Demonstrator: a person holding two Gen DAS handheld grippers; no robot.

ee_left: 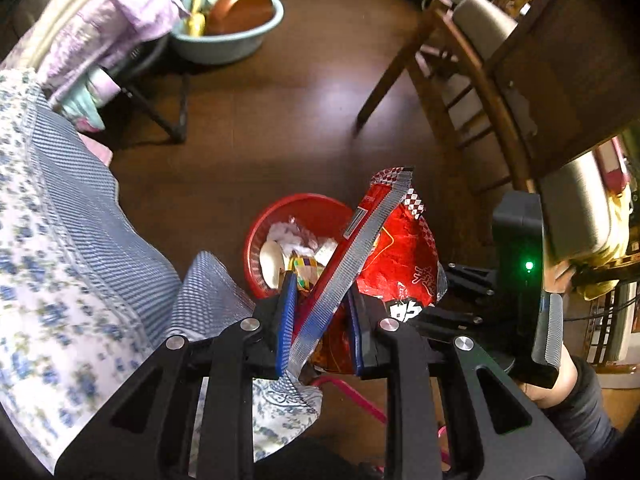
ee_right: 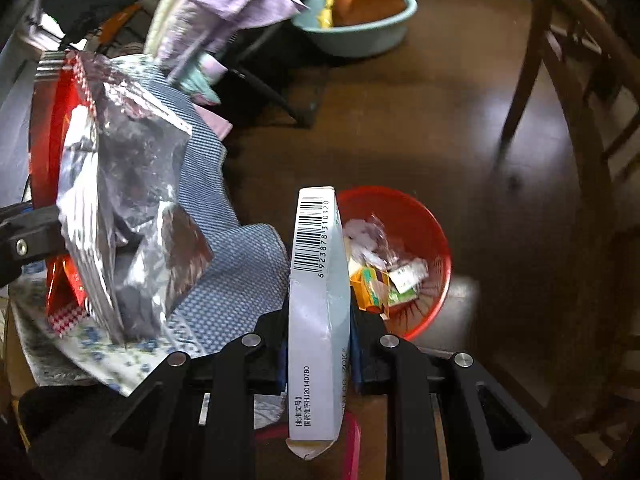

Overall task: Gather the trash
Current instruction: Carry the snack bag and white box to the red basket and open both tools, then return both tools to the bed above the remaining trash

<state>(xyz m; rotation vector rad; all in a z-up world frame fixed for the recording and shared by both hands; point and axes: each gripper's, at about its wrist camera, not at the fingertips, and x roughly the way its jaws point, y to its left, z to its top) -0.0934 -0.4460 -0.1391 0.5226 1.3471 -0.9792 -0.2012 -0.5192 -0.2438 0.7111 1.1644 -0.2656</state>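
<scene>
My left gripper (ee_left: pixel 320 300) is shut on a red foil snack bag (ee_left: pixel 396 248) and holds it above the near rim of a red basket (ee_left: pixel 308 204) on the floor. The basket holds crumpled paper and small wrappers. The same bag (ee_right: pixel 120 208) shows its silver inside at the left of the right wrist view. My right gripper (ee_right: pixel 320 312) is shut on a flat white carton with a barcode (ee_right: pixel 316 280), held upright just left of the red basket (ee_right: pixel 416 216). The right gripper's body (ee_left: pixel 520 264) shows at the right of the left wrist view.
A blue patterned cloth (ee_left: pixel 80 240) hangs at the left. A pale green basin (ee_left: pixel 236 40) with a brown bowl stands on the dark wood floor at the back. A wooden chair (ee_left: pixel 472 80) stands at the right. A pink stool edge (ee_left: pixel 352 396) lies under the grippers.
</scene>
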